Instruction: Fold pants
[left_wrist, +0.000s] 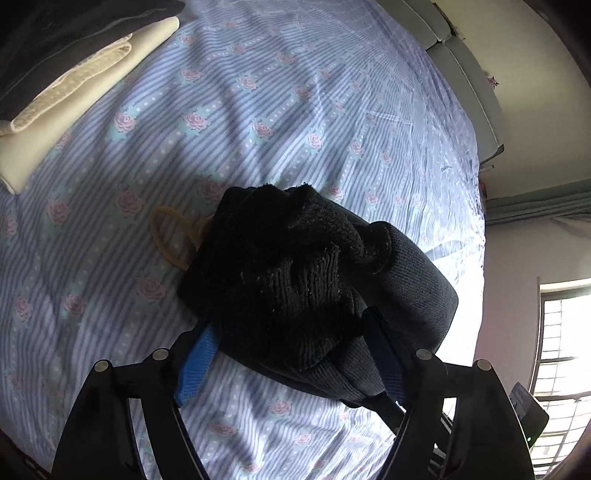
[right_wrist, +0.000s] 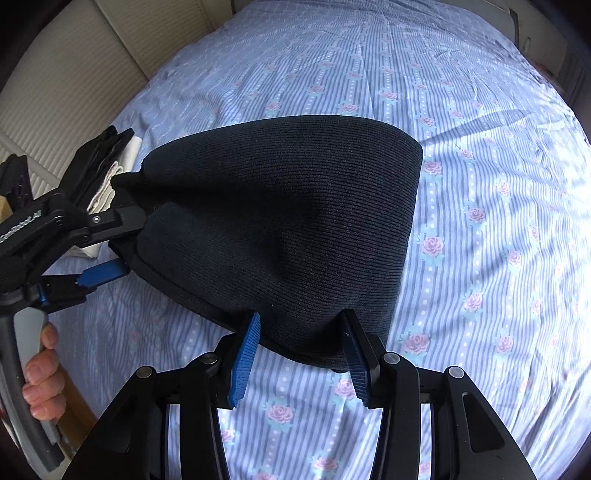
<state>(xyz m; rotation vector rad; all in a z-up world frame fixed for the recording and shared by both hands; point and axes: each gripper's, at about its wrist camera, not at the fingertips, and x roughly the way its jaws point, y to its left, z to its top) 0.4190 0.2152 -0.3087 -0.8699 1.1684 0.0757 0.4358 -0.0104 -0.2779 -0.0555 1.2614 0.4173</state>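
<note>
The pants (right_wrist: 288, 221) are black ribbed knit, folded into a thick bundle and held above the bed between the two grippers. In the left wrist view the bundle (left_wrist: 303, 280) fills the space between the blue pads, and my left gripper (left_wrist: 291, 354) is shut on one end of it. The left gripper also shows in the right wrist view (right_wrist: 122, 243), clamped on the bundle's left end. My right gripper (right_wrist: 301, 332) has its blue pads at the bundle's near edge, with fabric bunched between them.
The bed sheet (left_wrist: 258, 110) is blue striped with pink roses. A stack of folded clothes, cream and dark (left_wrist: 70, 74), lies at the far left. A yellow elastic loop (left_wrist: 166, 232) lies on the sheet. A window (left_wrist: 561, 354) is at right.
</note>
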